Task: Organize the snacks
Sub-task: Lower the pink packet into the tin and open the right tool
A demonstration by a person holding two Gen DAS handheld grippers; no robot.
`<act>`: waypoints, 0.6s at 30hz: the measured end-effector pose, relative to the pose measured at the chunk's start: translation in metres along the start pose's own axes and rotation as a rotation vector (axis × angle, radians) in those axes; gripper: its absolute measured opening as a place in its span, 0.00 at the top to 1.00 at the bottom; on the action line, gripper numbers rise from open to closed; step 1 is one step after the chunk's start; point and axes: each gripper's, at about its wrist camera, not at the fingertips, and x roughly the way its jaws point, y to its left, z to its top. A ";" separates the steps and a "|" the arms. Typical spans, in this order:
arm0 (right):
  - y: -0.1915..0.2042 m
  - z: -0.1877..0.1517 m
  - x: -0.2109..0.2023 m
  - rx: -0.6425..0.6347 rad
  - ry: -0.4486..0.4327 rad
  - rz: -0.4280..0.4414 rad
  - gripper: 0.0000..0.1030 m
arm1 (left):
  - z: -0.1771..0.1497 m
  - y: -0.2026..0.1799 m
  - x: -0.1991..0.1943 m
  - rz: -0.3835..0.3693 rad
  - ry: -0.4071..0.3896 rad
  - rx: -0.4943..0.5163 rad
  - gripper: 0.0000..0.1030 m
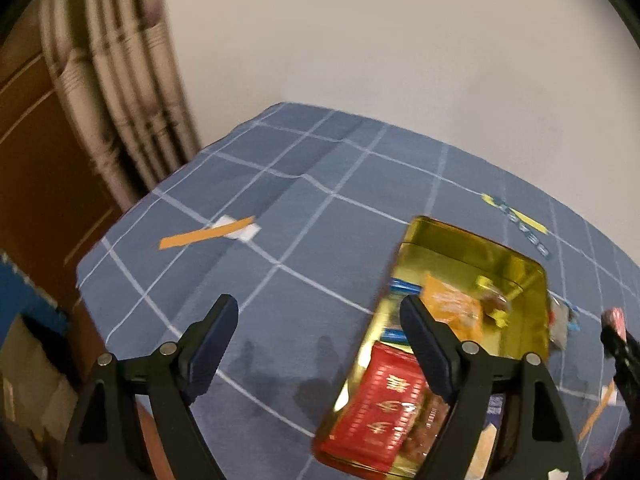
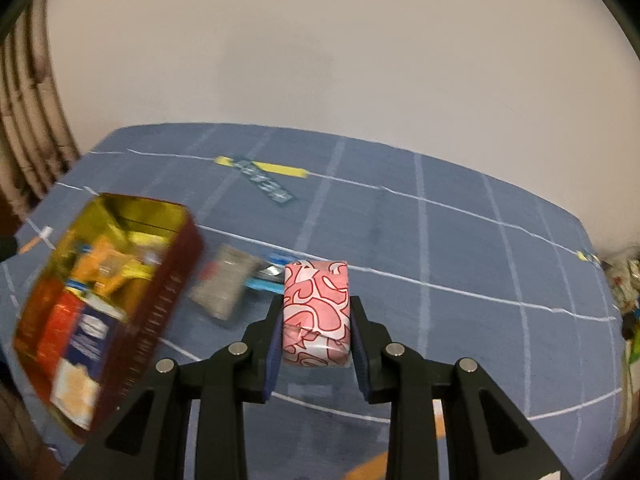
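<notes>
An open gold tin (image 1: 480, 242) stands on the blue checked cloth, right of centre in the left wrist view. It holds a red packet (image 1: 380, 412), an orange packet (image 1: 452, 308) and other snacks. My left gripper (image 1: 320, 324) hovers open beside the tin with nothing between its fingers; its right finger (image 1: 426, 348) overlaps the tin's near side. In the right wrist view my right gripper (image 2: 316, 306) is shut on a pink-and-white patterned packet (image 2: 316, 320), held above the cloth to the right of the tin's red outer wall (image 2: 160, 292). A grey packet (image 2: 224, 284) and a blue packet (image 2: 264, 284) lie between them.
Orange tape (image 1: 208, 234) and a yellow and dark strip (image 1: 516, 220) lie on the cloth. A striped curtain (image 1: 120, 80) and a brown door (image 1: 36, 184) stand past the table's left edge. More packets (image 2: 628, 300) pile at the far right. A pale wall is behind.
</notes>
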 end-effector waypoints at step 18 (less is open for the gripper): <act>0.128 0.028 0.017 -0.172 0.017 0.201 0.71 | 0.000 0.028 0.019 0.062 0.089 -0.111 0.22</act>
